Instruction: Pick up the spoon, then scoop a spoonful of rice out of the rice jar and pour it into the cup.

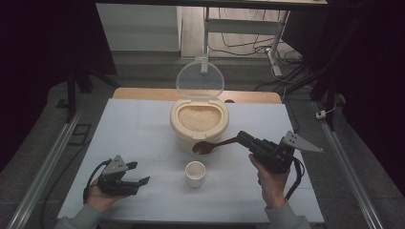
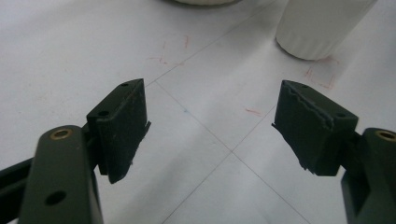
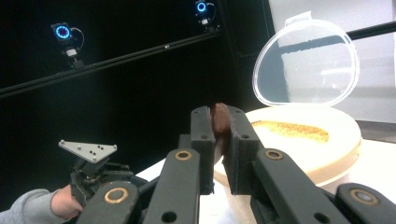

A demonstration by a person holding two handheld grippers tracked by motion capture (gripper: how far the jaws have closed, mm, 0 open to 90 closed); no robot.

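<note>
A cream rice container (image 1: 199, 125) with its clear lid (image 1: 200, 78) swung up stands mid-table, and pale rice (image 1: 197, 118) shows inside. My right gripper (image 1: 244, 139) is shut on the handle of a brown spoon (image 1: 208, 146), whose bowl hangs just in front of the container, above a small white cup (image 1: 195, 173). In the right gripper view the spoon handle (image 3: 220, 121) sits clamped between the jaws, with the container (image 3: 322, 149) behind. My left gripper (image 1: 138, 172) rests open near the table's front left. In the left gripper view its jaws (image 2: 212, 123) stand wide apart, the cup (image 2: 320, 25) beyond them.
The white table (image 1: 138, 129) carries thin grid lines and faint red marks (image 2: 161, 58). A wooden strip (image 1: 143, 93) edges its far side. Metal rails (image 1: 43, 167) run along both sides, and cables (image 1: 243, 47) lie on the floor behind.
</note>
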